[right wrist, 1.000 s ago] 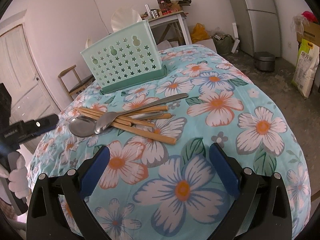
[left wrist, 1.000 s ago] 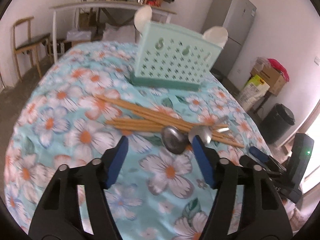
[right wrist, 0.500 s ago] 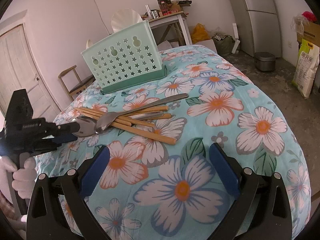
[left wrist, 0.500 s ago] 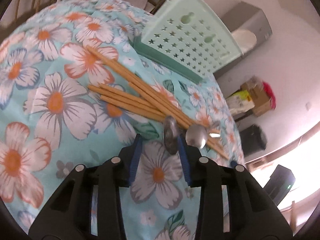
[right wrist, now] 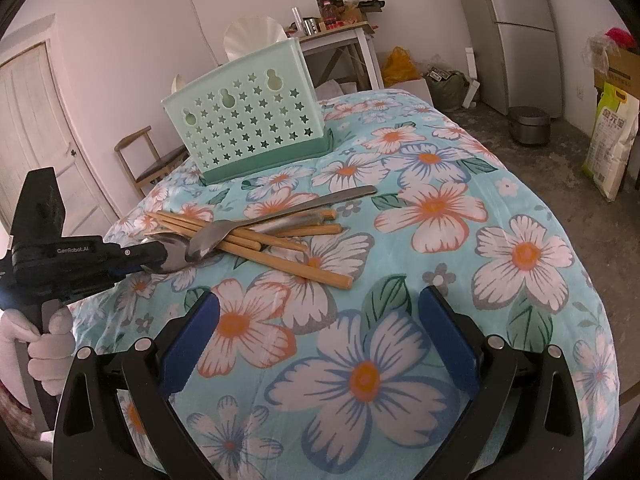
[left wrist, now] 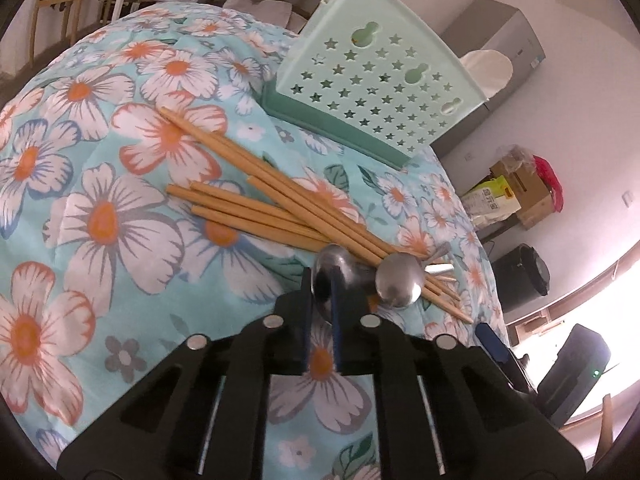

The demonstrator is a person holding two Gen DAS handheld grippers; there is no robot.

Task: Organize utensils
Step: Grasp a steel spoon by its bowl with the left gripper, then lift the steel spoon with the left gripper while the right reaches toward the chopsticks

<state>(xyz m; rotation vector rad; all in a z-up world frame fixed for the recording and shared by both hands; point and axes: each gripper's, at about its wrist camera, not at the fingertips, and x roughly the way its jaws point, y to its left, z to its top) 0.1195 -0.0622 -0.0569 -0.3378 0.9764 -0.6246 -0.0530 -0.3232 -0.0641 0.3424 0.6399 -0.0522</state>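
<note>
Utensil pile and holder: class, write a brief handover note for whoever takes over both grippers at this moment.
Left gripper: jaws have just been closing and now pinch the bowl of the nearer spoon, which lies at the end of the pile.
Right gripper: open, empty, poised over the flowered cloth short of the pile.
Second spoon and the wooden chopsticks lie crossed on the cloth; the mint utensil holder stands behind them.
Done: only a grip on the first spoon.
Left: lift that spoon into the holder, then the other spoon and the chopsticks.
</note>
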